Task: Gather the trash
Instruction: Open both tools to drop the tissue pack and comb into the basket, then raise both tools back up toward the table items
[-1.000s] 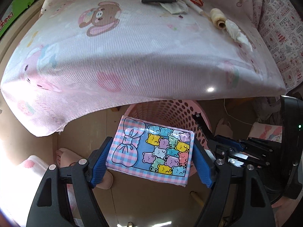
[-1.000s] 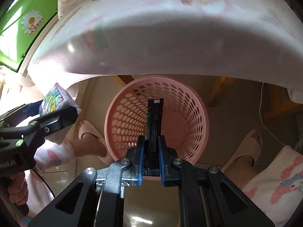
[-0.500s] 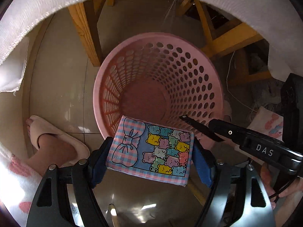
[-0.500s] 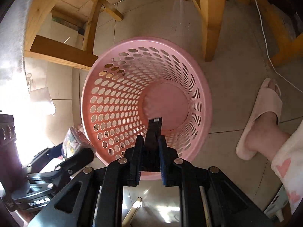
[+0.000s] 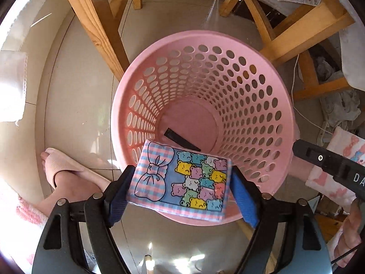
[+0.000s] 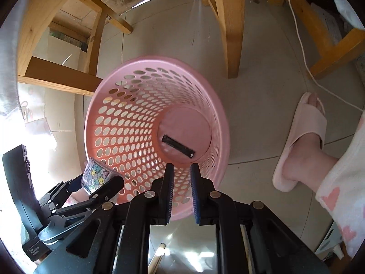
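A pink perforated basket [image 5: 115,123] [image 6: 159,59] stands on the tiled floor right below both grippers. My left gripper [image 5: 182,175] [image 6: 100,180] points straight down over the basket's near rim. A tissue pack [image 5: 182,182] [image 6: 95,173] printed with coloured bears and a bow sits between its blue pads, which touch the pack's sides as the jaws are opening. A flat black bar [image 5: 180,140] [image 6: 178,146] lies on the basket's bottom. My right gripper [image 6: 182,171] hangs over the near rim, its pads a narrow gap apart with nothing between them.
Wooden table legs [image 5: 102,22] [image 6: 228,22] stand behind the basket. A person's slippered foot [image 5: 66,171] [image 6: 301,141] rests on the floor on each side. A white cord [image 6: 303,52] trails across the tiles at the right.
Both grippers sank from the cloth-covered table's edge down over the basket. The black bar left my right gripper's pads and now lies on the basket's bottom.
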{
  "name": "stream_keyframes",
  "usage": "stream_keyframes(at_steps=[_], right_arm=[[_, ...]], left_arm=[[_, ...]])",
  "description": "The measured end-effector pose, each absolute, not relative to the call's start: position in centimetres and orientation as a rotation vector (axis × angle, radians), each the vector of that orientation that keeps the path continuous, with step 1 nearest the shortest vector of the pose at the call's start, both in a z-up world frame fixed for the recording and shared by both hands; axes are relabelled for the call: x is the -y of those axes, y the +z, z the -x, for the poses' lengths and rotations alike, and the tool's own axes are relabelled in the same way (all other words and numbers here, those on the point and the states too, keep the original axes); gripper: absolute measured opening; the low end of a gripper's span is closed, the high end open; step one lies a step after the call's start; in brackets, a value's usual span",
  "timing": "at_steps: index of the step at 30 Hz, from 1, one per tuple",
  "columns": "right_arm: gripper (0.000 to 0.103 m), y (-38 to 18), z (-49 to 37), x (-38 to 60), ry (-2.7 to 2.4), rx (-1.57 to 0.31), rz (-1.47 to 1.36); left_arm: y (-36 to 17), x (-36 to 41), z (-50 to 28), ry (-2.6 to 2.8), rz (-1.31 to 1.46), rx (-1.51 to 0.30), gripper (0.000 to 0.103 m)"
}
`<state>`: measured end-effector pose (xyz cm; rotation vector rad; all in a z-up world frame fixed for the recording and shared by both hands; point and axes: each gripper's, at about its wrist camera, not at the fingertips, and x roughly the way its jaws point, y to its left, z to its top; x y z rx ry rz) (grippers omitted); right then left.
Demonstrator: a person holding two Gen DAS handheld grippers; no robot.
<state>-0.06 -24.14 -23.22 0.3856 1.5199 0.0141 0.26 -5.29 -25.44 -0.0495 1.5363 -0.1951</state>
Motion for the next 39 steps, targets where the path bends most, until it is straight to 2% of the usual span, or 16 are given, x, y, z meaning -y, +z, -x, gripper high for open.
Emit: stream_keyframes(at_steps=[7, 16, 21, 23, 27, 29, 34, 39], right_arm=[[0.017, -19.5, 0.3, 24.0, -0.014, -1.409, -0.325], [0.049, -10.4, 1.5, 23.5, -0.026, -1.113, -0.175], [0.055, -5.8, 2.5, 23.3, 0.003, -0.961, -0.12], [0.063, -4.1, 2.7, 23.3, 0.013, -0.907, -0.108], [0.069, -0.9, 2.3, 23.3, 0.026, -0.823, -0.071], [0.071, 0.5, 2.1, 23.3, 0.035, -0.805, -0.06], [0.075, 4.2, 0.7, 24.4, 0.063, -0.764, -0.07], [0.08, 7.0, -1.2, 24.5, 0.061, -0.694, 0.005]], left_arm=[[-22.0, 5.6, -0.5, -0.154, -0.033, -1.403, 0.082], [-14.2, 6.0, -0.1, -0.122, -0.105, -1.176, 0.082], [-9.8, 5.1, 0.3, -0.107, -0.061, -1.067, 0.083], [-8.3, 4.5, 0.5, -0.097, -0.034, -1.03, 0.083], [-5.0, 3.7, 0.9, -0.066, -0.043, -0.928, 0.083], [-3.5, 3.4, 0.8, -0.074, -0.042, -0.896, 0.089], [-0.1, 3.3, -0.6, -0.113, -0.063, -0.868, 0.09], [4.0, 3.2, -1.9, -0.067, -0.125, -0.737, 0.102]])
